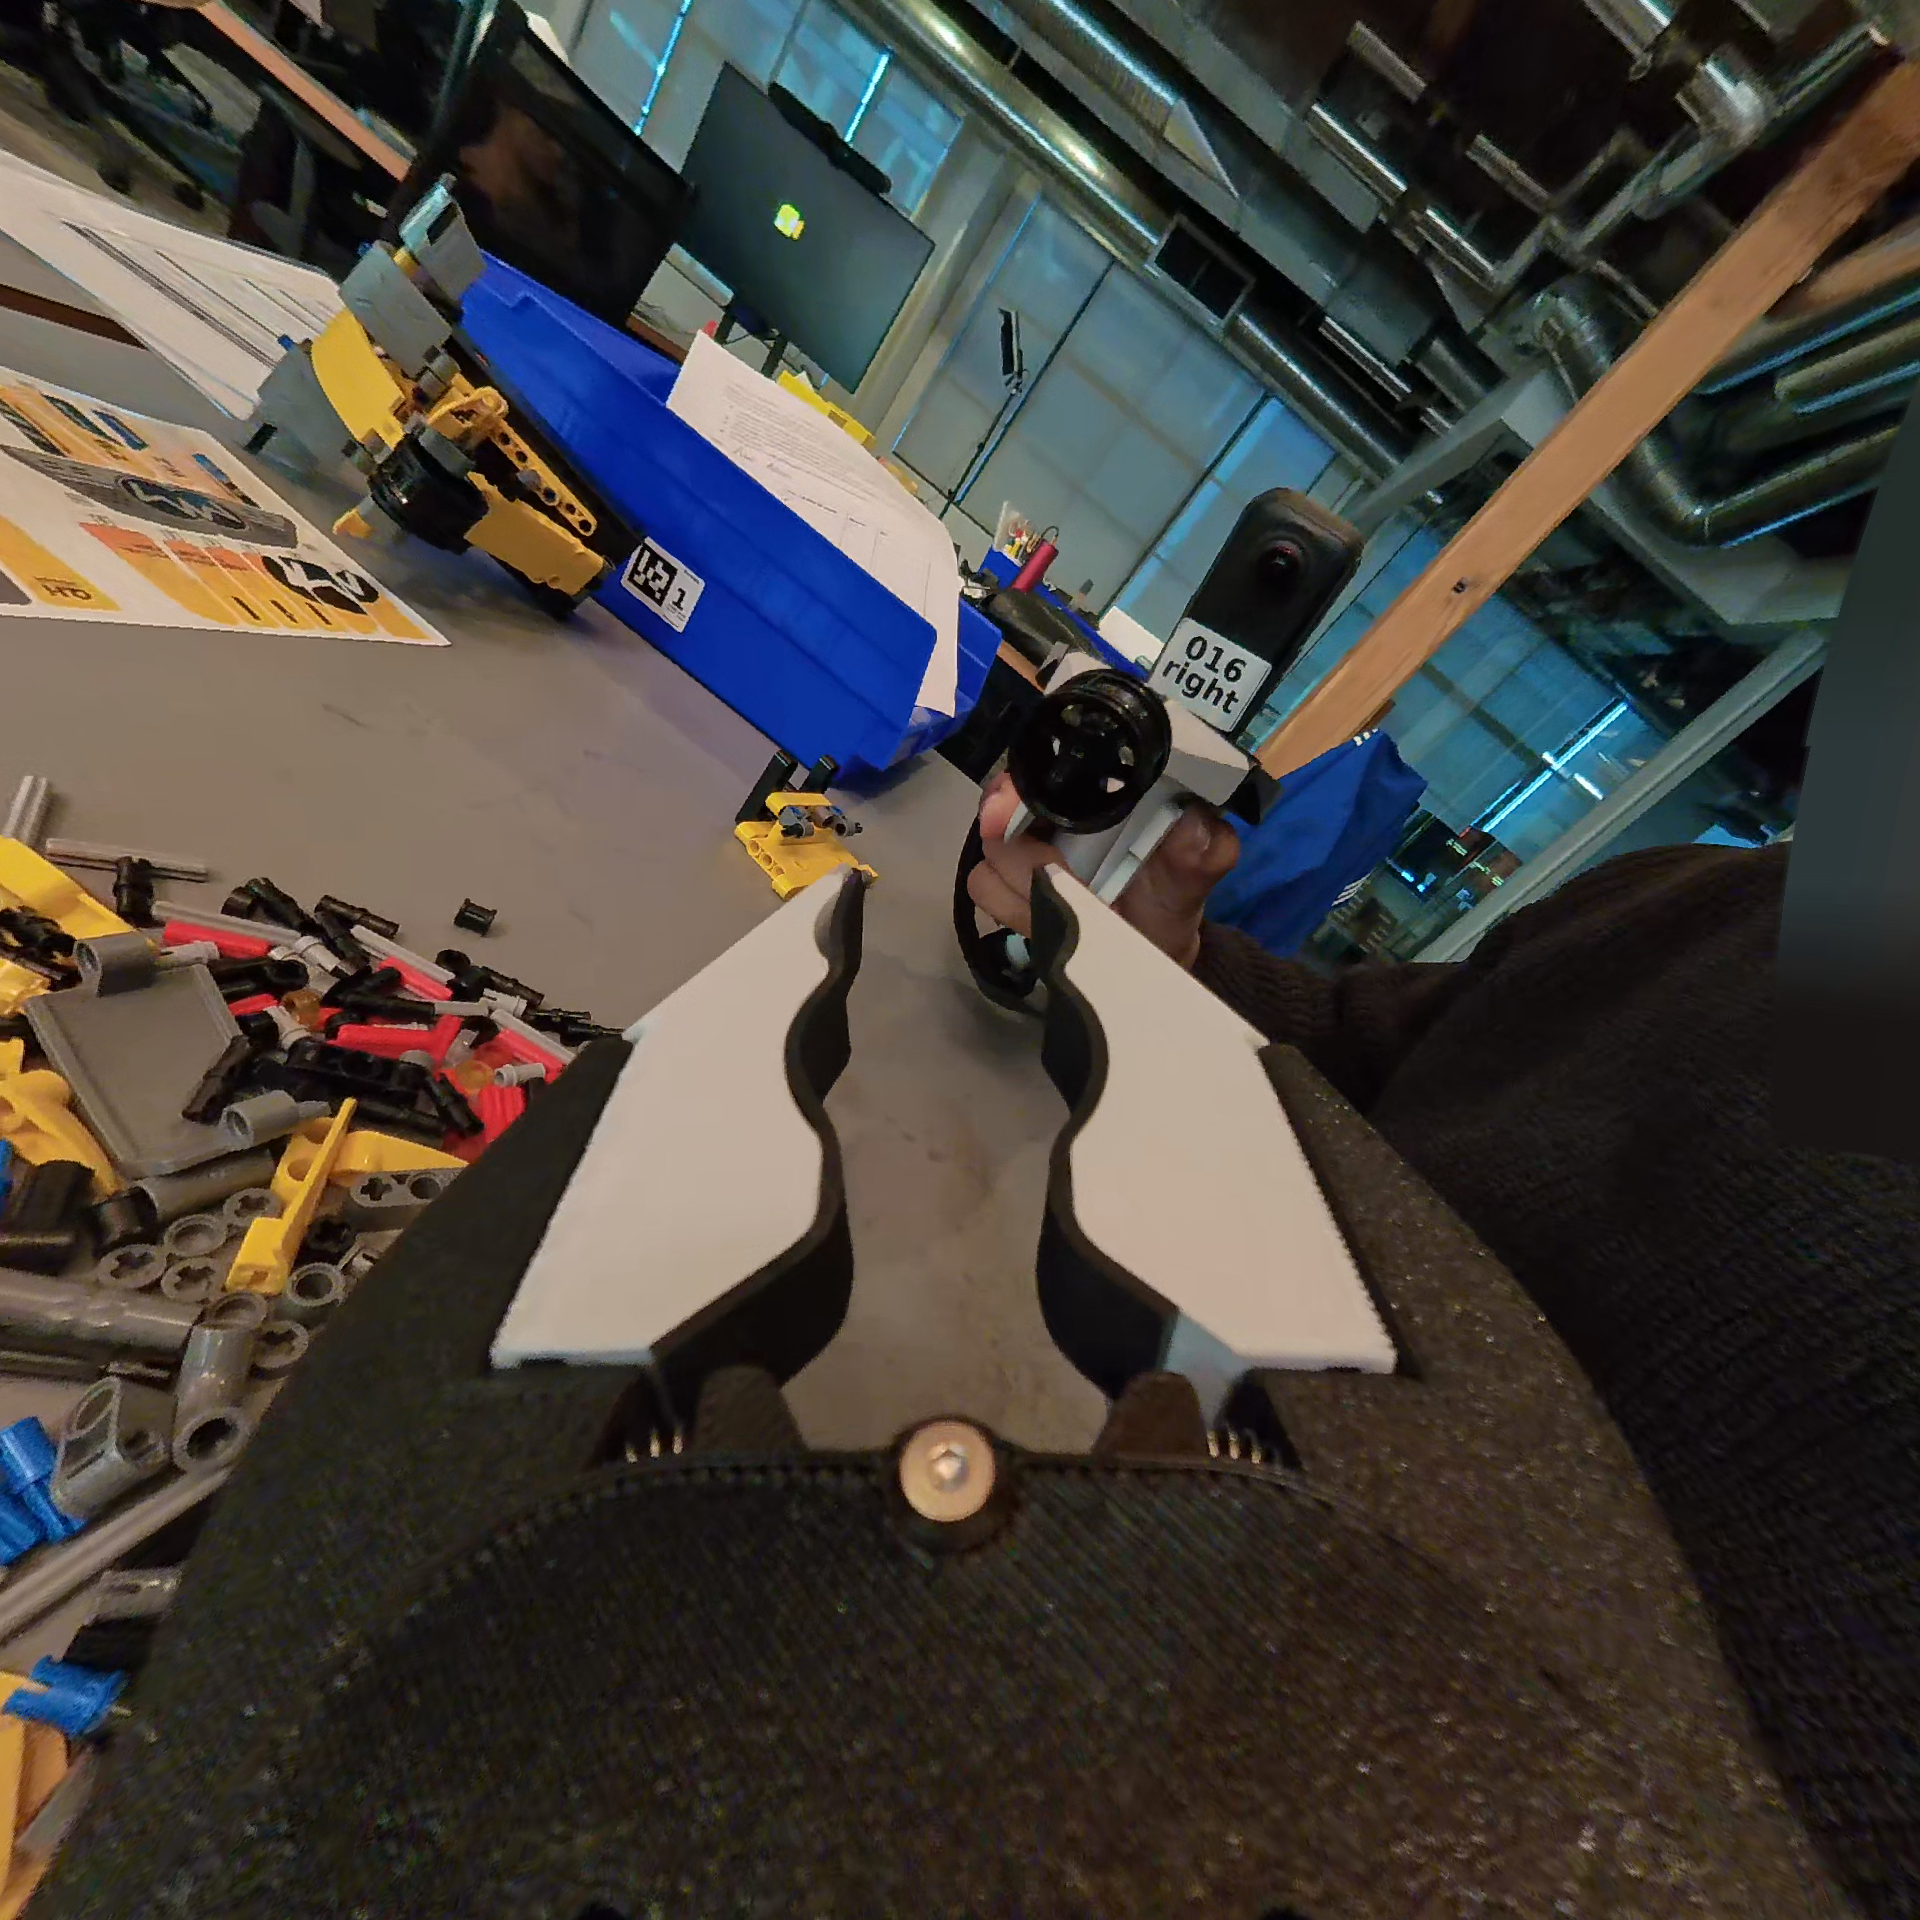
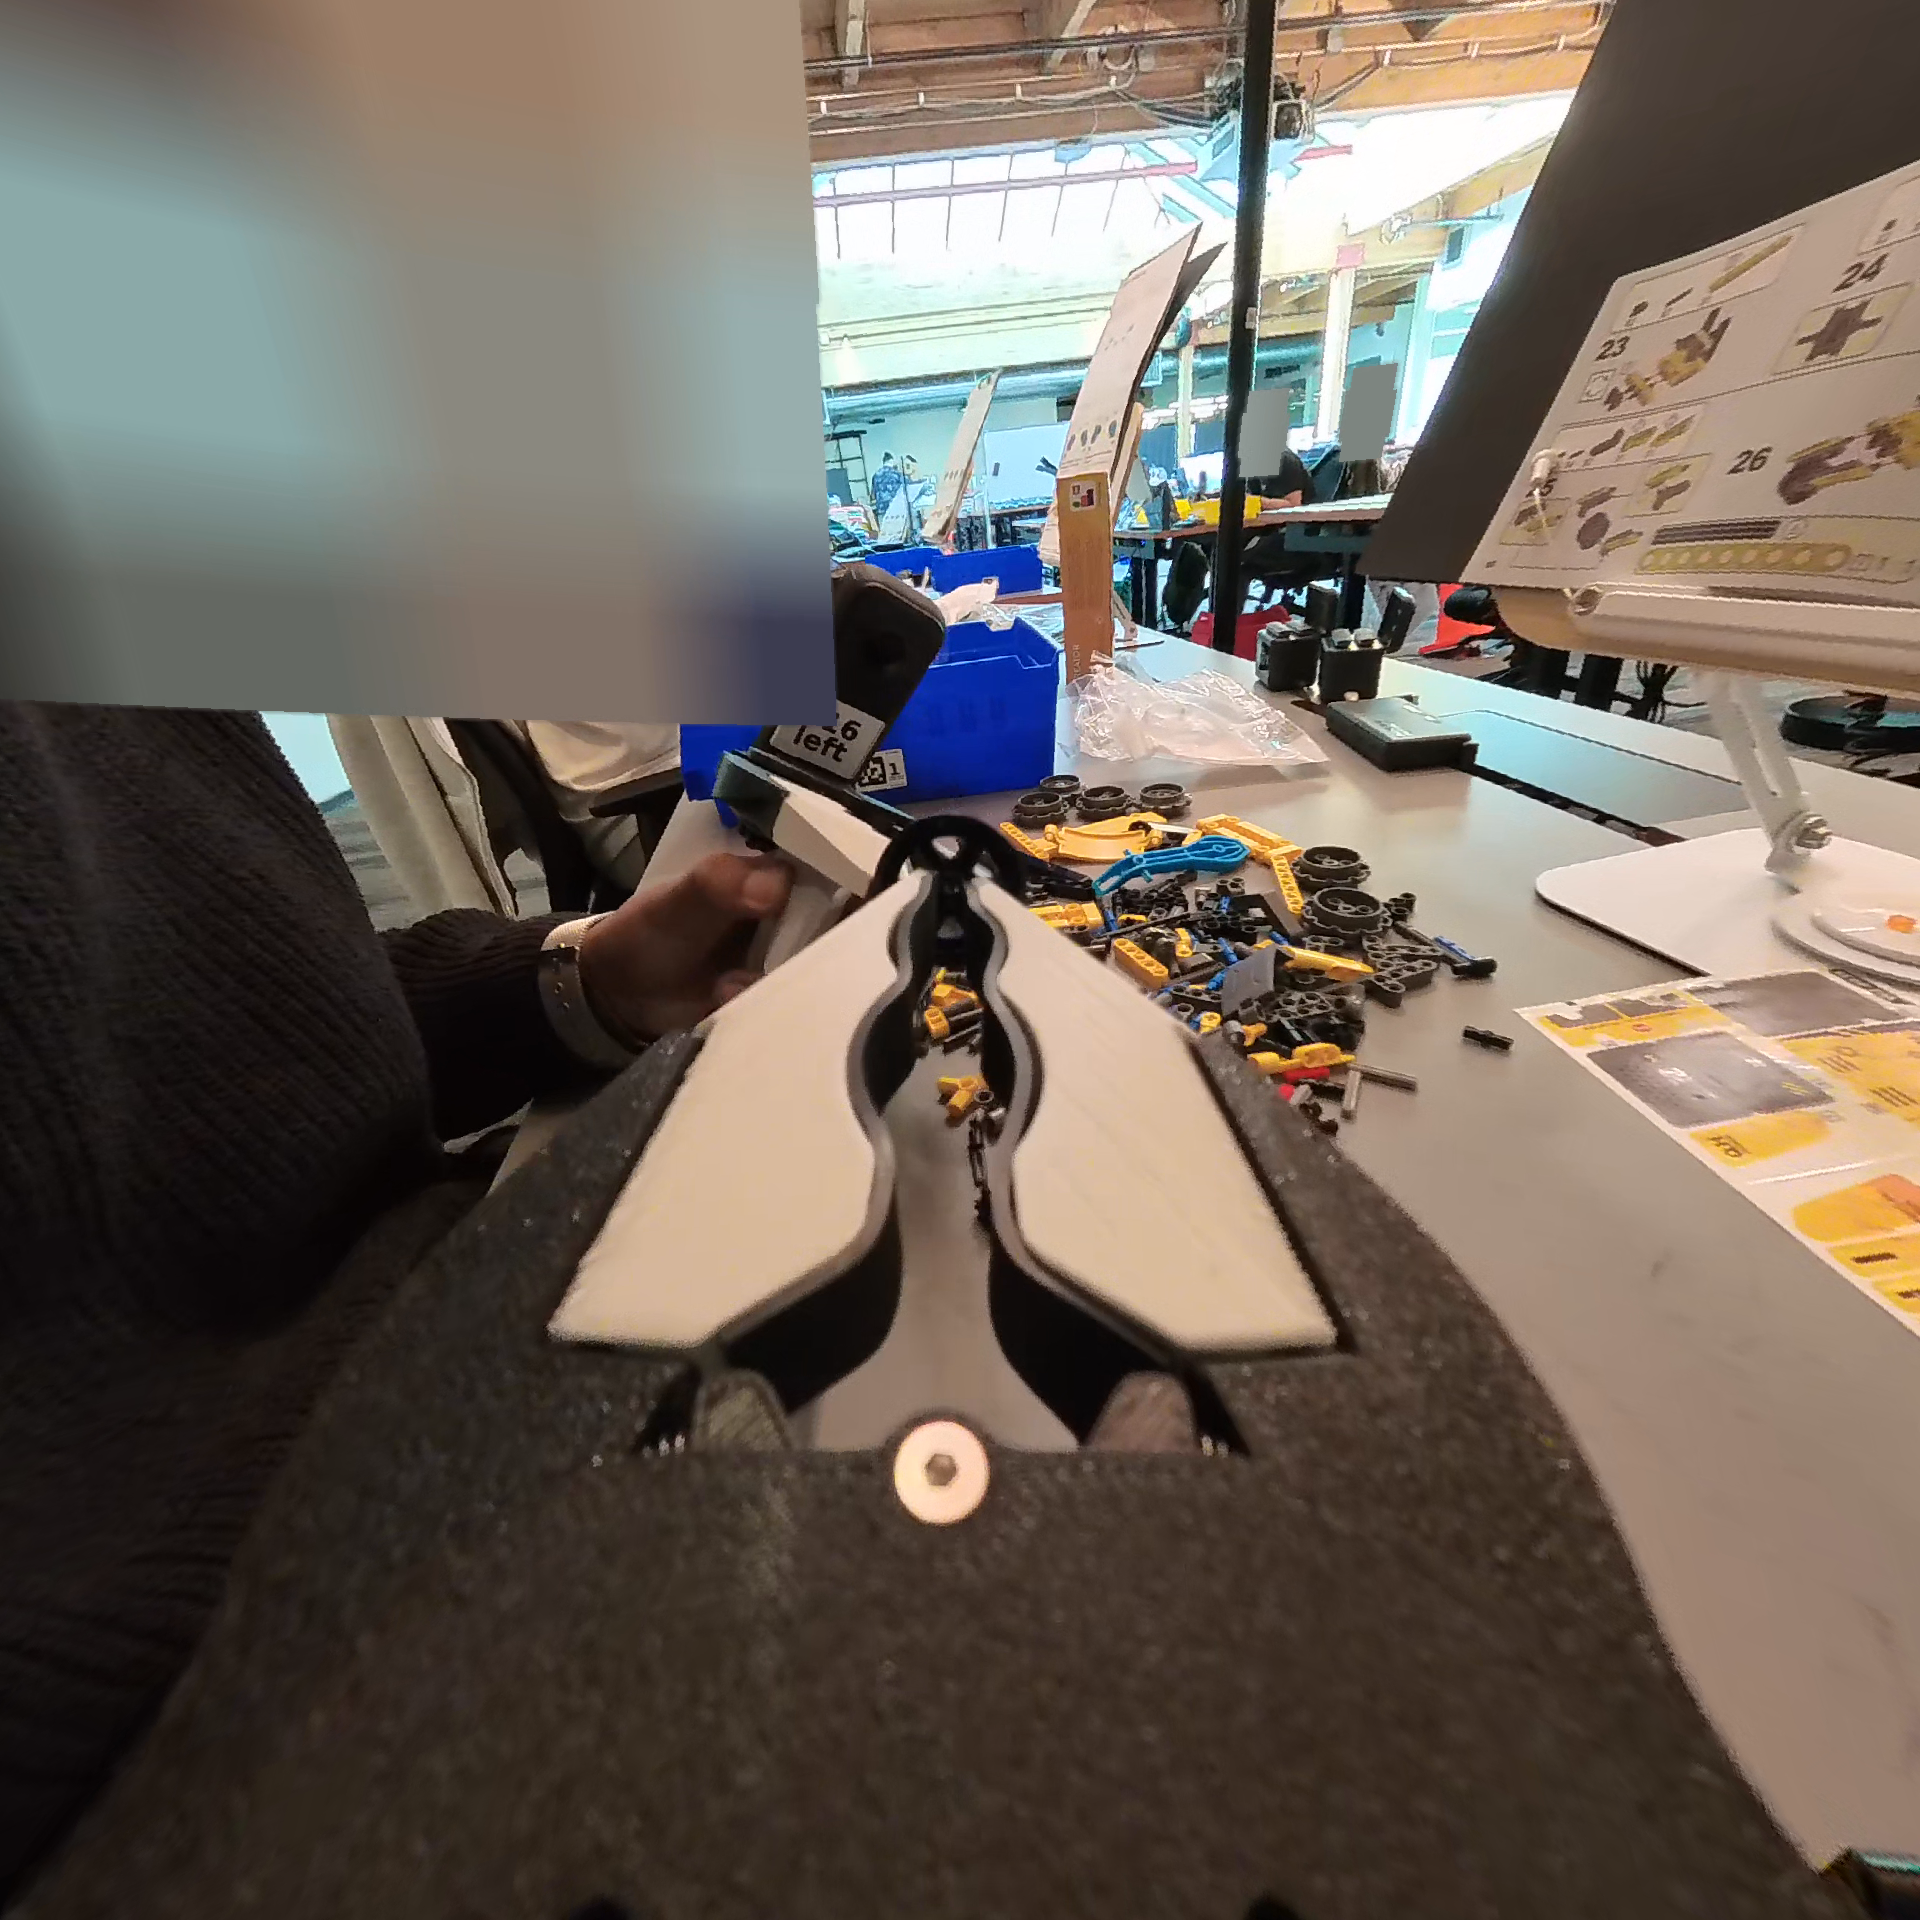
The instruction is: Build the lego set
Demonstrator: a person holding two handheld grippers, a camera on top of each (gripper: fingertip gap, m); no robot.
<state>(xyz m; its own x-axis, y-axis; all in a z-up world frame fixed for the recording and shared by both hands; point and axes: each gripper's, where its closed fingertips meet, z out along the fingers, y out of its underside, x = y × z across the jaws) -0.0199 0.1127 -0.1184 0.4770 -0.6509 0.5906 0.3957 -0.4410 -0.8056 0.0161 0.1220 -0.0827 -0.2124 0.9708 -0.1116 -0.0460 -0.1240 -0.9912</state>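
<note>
- The left gripper is released: its jaws stand apart with nothing between them, only bare grey tabletop showing through the gap.
- Just to its left lies a pile of loose building parts — red, black, grey and yellow pins, beams and connectors, heaped and touching.
- The right gripper is clenched on a black wheel, pinched at its fingertips. In the left wrist view the wheel sits raised off the tabletop, just beyond the left gripper's tips and slightly to their right.
- A black loop hangs under the wheel; I cannot tell whether it is a tyre or a strap.
- A hand wraps the right gripper's handle, and another hand holds the left one.
- A small yellow assembly stands on the tabletop near the left gripper's left fingertip, apart from the pile.
- Further off, a half-built yellow and grey model rests against a blue bin, beside a printed sheet.
- In the right wrist view an open instruction booklet is propped on a white stand — well apart from the wheel.
- Farthest back, a dark monitor hangs before tall windows.
</note>
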